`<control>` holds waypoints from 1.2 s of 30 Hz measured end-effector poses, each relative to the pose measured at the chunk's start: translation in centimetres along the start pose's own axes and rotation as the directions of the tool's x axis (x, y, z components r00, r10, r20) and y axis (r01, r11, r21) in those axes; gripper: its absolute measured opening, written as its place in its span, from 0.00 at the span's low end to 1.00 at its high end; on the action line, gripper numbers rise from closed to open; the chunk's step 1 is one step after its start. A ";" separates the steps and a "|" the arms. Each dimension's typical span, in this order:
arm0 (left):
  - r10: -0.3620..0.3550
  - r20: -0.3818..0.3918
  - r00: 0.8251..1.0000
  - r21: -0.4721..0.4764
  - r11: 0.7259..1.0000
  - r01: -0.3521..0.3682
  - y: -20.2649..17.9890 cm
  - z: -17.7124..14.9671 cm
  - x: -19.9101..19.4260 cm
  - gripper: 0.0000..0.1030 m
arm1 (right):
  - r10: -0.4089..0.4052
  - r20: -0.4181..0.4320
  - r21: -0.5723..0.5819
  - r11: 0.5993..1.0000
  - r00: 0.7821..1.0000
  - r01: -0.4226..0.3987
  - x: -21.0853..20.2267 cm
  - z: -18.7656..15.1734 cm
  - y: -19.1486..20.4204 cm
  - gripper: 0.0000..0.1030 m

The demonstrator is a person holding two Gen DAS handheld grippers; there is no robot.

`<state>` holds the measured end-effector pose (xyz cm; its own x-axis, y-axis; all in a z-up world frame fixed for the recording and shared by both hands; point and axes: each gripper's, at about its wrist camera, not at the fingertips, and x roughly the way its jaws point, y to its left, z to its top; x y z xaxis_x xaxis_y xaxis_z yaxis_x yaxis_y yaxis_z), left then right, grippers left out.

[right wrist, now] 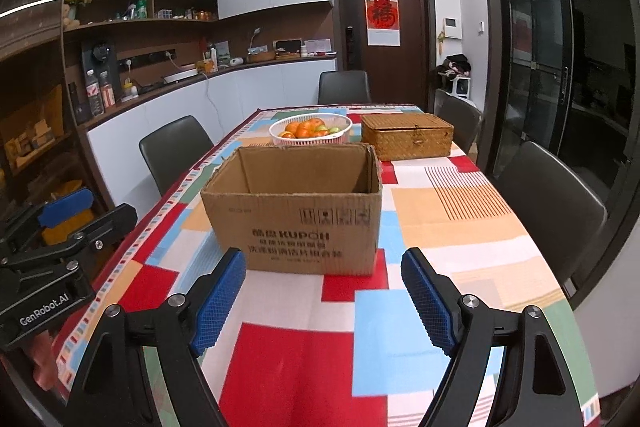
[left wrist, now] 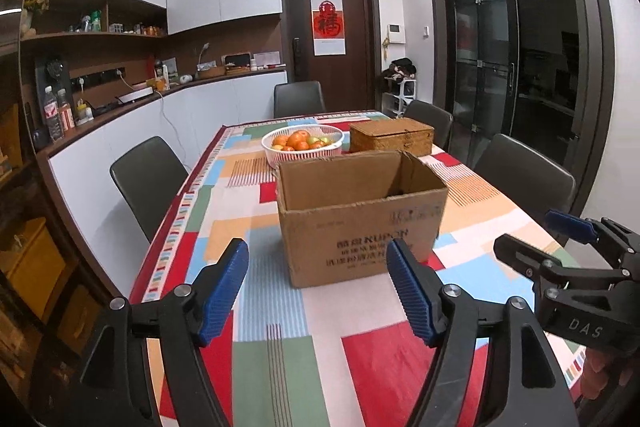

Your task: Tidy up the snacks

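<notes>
From my left wrist camera, my left hand-held gripper [left wrist: 316, 291] stands with its two blue pads apart and nothing between them, above the patchwork cloth [left wrist: 280, 347] on the bench [left wrist: 168, 227]. One cardboard box [left wrist: 360, 223] sits ahead, open at the top; I cannot see what is in it. Behind it are one white basket [left wrist: 303, 143] of fruit and one wicker box [left wrist: 391, 139] with its lid down, side by side. I count four chairs [left wrist: 148, 179] around the bench. My right hand-held gripper [left wrist: 560, 239] shows at the right edge.

From my right wrist camera, my right hand-held gripper [right wrist: 324, 299] is also spread, holding nothing, just short of the one box [right wrist: 296, 219]. Its inside looks bare as far as I can see. The basket [right wrist: 310, 129] and the wicker box [right wrist: 408, 141] stand beyond it, again one of each, with four chairs [right wrist: 176, 151]. My left hand-held gripper [right wrist: 72, 223] shows at the left edge.
</notes>
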<state>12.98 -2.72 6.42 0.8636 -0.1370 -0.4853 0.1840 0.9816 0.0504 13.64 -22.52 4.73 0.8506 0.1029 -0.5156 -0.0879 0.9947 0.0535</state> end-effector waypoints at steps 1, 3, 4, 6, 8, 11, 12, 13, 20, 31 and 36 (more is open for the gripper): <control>0.002 -0.001 1.000 0.002 1.000 -0.002 -0.1 -0.2 -0.1 0.69 | -0.004 0.002 0.001 1.000 1.000 0.004 -0.2 -0.2 0.0 0.78; 0.003 -0.007 1.000 0.007 1.000 -0.003 -0.2 -0.7 -0.5 0.69 | -0.009 0.002 0.004 1.000 1.000 0.009 -0.6 -0.5 -0.1 0.78; 0.003 -0.007 1.000 0.009 1.000 -0.003 -0.3 -0.9 -0.7 0.69 | -0.011 0.001 0.005 1.000 1.000 0.011 -0.7 -0.7 -0.1 0.78; 0.006 -0.004 1.000 0.010 1.000 -0.006 -0.5 -1.3 -1.0 0.70 | -0.016 0.001 0.007 1.000 1.000 0.016 -1.2 -1.2 -0.2 0.78; 0.007 -0.001 1.000 0.010 1.000 -0.007 -0.7 -1.6 -1.4 0.73 | -0.018 0.001 0.006 1.000 1.000 0.018 -1.6 -1.5 -0.2 0.78; 0.005 0.004 1.000 0.010 1.000 -0.005 -0.8 -2.0 -1.9 0.75 | -0.018 0.006 0.010 1.000 1.000 0.018 -2.4 -2.2 0.0 0.79; 0.006 0.003 1.000 0.012 1.000 -0.006 -0.9 -2.1 -2.1 0.75 | -0.017 0.007 0.010 1.000 1.000 0.017 -2.6 -2.4 0.0 0.79; 0.004 0.004 1.000 0.013 1.000 -0.004 -0.7 -2.1 -2.1 0.75 | -0.015 0.006 0.008 1.000 1.000 0.015 -2.7 -2.6 0.1 0.78; 0.006 0.027 1.000 0.020 1.000 -0.007 -1.0 -2.5 -3.1 0.76 | -0.013 0.003 0.008 1.000 1.000 0.013 -3.6 -3.4 0.3 0.78; -0.018 0.026 1.000 -0.006 1.000 0.018 -0.7 -3.3 -3.3 0.78 | -0.035 0.039 0.008 0.999 0.999 0.035 -4.8 -3.9 0.5 0.79; -0.039 0.009 0.999 -0.024 0.999 0.040 -0.4 -3.9 -2.8 0.79 | -0.031 0.038 0.003 1.000 0.999 0.031 -4.8 -4.1 1.0 0.78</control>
<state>8.66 -2.24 4.40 0.8598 -0.1768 -0.4791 0.2068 0.9783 0.0101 7.37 -22.07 3.73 0.8721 0.0720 -0.4841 -0.0602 0.9974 0.0399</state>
